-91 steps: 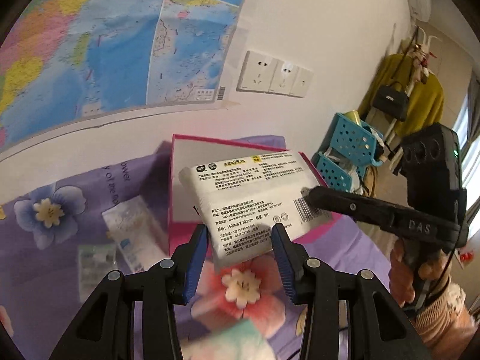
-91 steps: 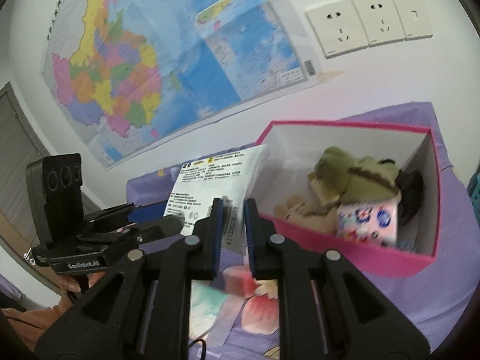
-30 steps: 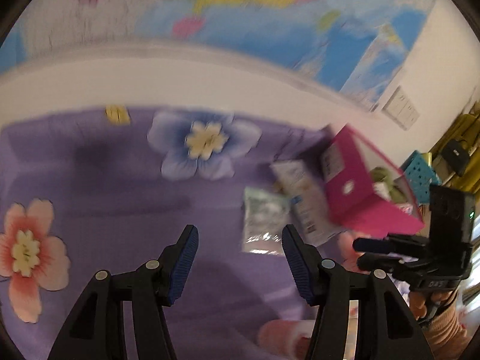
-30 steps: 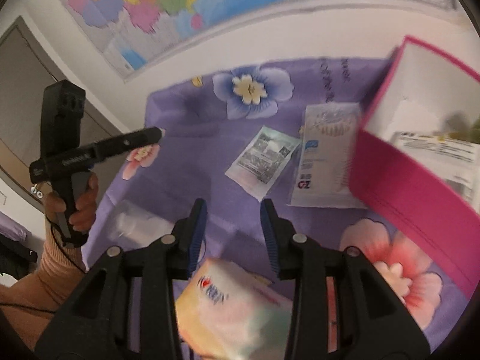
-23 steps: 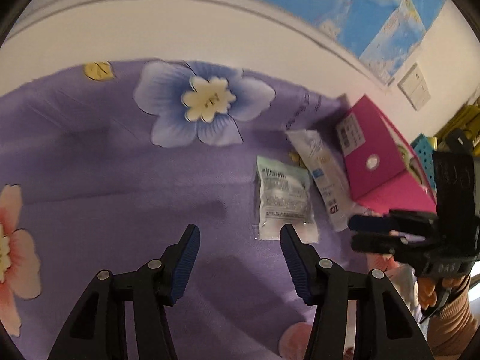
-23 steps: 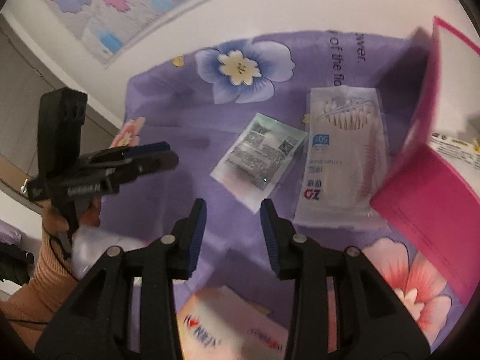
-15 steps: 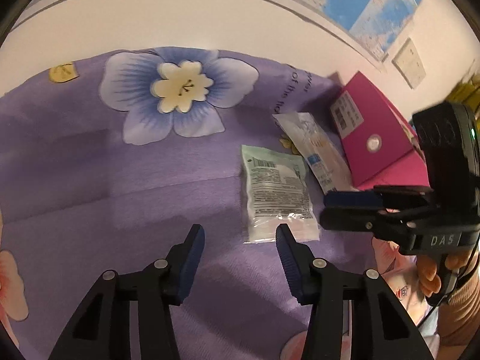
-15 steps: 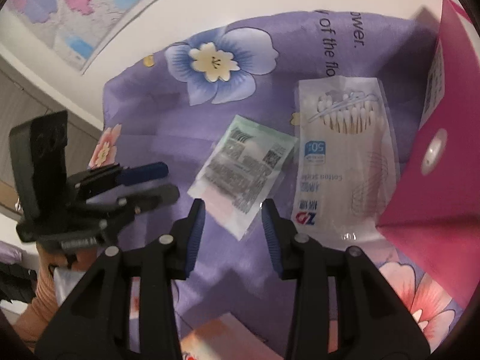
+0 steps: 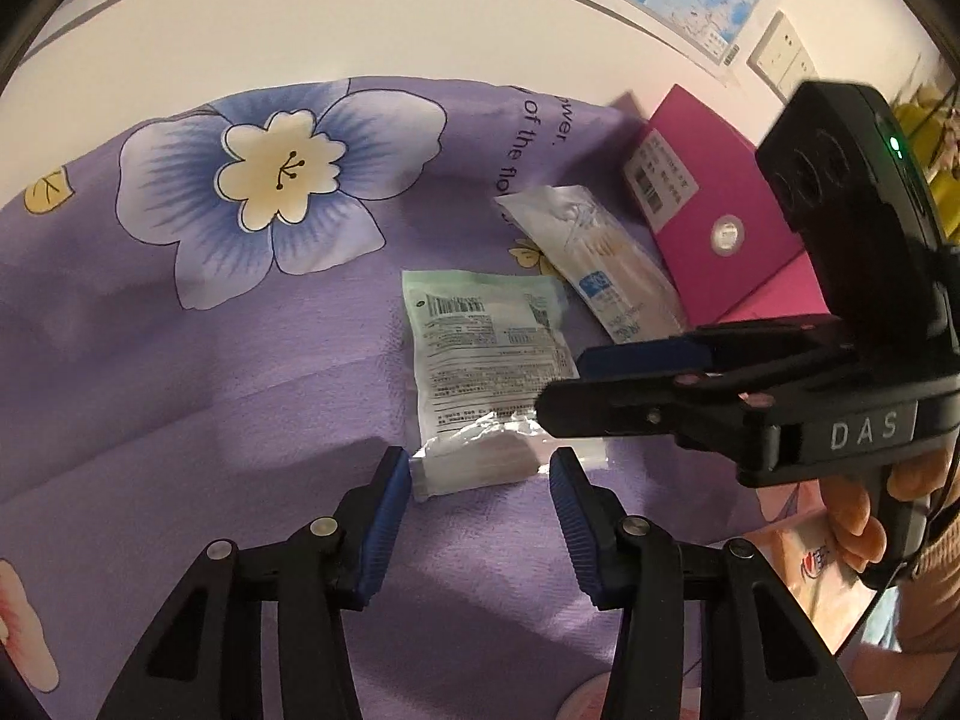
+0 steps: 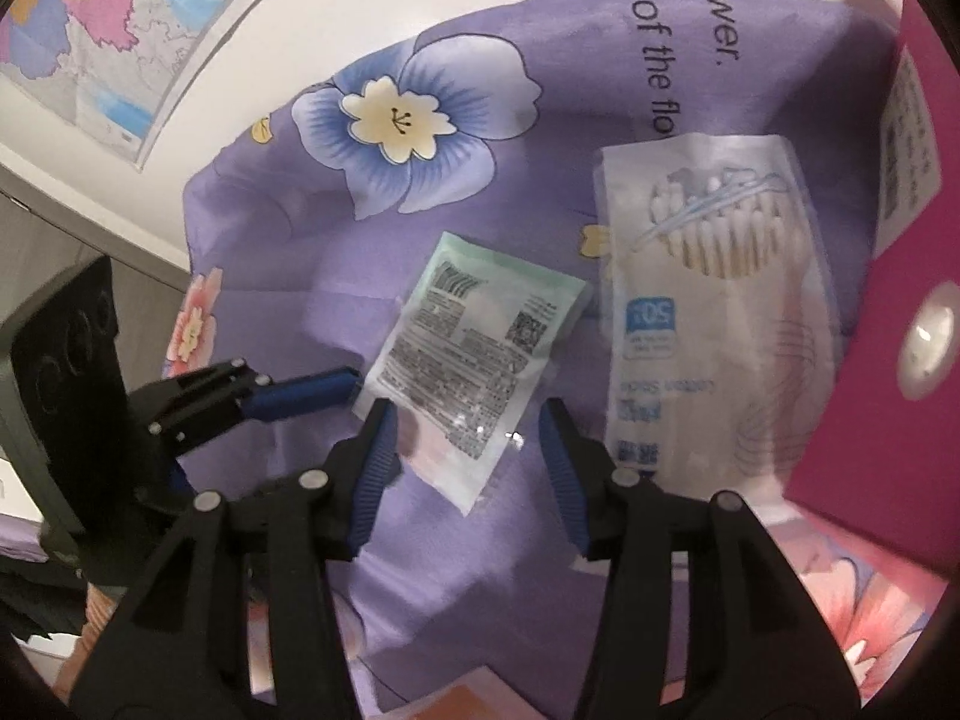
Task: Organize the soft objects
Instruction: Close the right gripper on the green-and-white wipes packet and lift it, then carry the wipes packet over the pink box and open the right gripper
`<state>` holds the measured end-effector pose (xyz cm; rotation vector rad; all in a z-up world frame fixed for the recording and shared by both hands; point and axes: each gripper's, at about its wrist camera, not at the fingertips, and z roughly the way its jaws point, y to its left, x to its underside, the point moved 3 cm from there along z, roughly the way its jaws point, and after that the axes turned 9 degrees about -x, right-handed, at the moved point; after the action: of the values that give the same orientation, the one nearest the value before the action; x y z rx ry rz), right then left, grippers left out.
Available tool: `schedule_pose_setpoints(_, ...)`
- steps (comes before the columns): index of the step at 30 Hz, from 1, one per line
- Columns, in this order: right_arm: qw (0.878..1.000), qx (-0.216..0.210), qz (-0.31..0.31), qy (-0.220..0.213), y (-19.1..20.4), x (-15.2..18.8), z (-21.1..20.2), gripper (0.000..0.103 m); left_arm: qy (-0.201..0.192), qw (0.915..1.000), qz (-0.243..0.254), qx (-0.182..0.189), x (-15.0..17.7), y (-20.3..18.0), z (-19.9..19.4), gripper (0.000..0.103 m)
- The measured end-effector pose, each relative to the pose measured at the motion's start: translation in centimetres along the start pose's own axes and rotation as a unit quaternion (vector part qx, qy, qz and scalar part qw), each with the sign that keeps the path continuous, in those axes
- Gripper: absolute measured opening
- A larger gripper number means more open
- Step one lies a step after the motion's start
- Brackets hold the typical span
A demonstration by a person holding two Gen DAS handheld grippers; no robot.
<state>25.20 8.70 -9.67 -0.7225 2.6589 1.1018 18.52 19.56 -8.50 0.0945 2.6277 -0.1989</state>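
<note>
A flat green-and-white packet [image 9: 489, 372] lies on the purple flowered cloth [image 9: 180, 396]; it also shows in the right wrist view [image 10: 474, 354]. My left gripper [image 9: 477, 492] is open, its fingers on either side of the packet's near end. My right gripper [image 10: 465, 444] is open over the packet's near corner. It shows from the side in the left wrist view [image 9: 570, 381]. A clear bag of cotton swabs [image 10: 714, 312] lies to the right of the packet, against the pink box [image 10: 900, 360].
The pink box [image 9: 720, 222] stands at the right by the white wall. A pink tissue pack [image 9: 822, 564] lies at the near right under the right hand. A map hangs on the wall [image 10: 90, 18].
The big white tissue pack went into the pink box. Both grippers then swung left and down to the flat packet and now straddle it, open.
</note>
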Motion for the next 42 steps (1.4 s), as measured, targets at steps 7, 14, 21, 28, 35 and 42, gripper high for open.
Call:
schedule_pose_setpoints(7, 1.000, -0.021, 0.004, -0.008, -0.1, 0.0, -0.1, 0.043, -0.003, 1.0000, 0.005, 0.002, 0.2, 0.1, -0.1, 0.049)
schedule_pose_setpoints(14, 1.000, -0.006, -0.005, -0.024, -0.1, 0.0, -0.8, 0.018, -0.006, 0.9999, -0.009, 0.010, 0.3, 0.5, -0.2, 0.049)
schedule_pose_setpoints(21, 0.998, -0.034, -0.041, -0.042, 1.1, 0.4, -2.3, 0.014, -0.006, 0.9998, -0.021, 0.003, 0.1, 0.6, -0.4, 0.049)
schedule_pose_setpoints(28, 0.997, -0.041, -0.049, -0.036, 1.9, 0.6, -1.8, 0.017, -0.007, 0.9998, -0.019, 0.004, 0.4, 0.5, -0.9, 0.049)
schedule_pose_setpoints(35, 0.992, -0.053, -0.077, -0.080, 3.5, 1.4, -5.0, 0.010, -0.035, 0.9988, -0.033, 0.011, -0.6, 0.6, -3.1, 0.048)
schedule_pose_setpoints(42, 0.983, -0.089, -0.082, -0.137, 4.7, 3.3, -10.3, 0.010, -0.076, 0.9959, -0.034, 0.037, -1.7, -0.9, -7.1, 0.048)
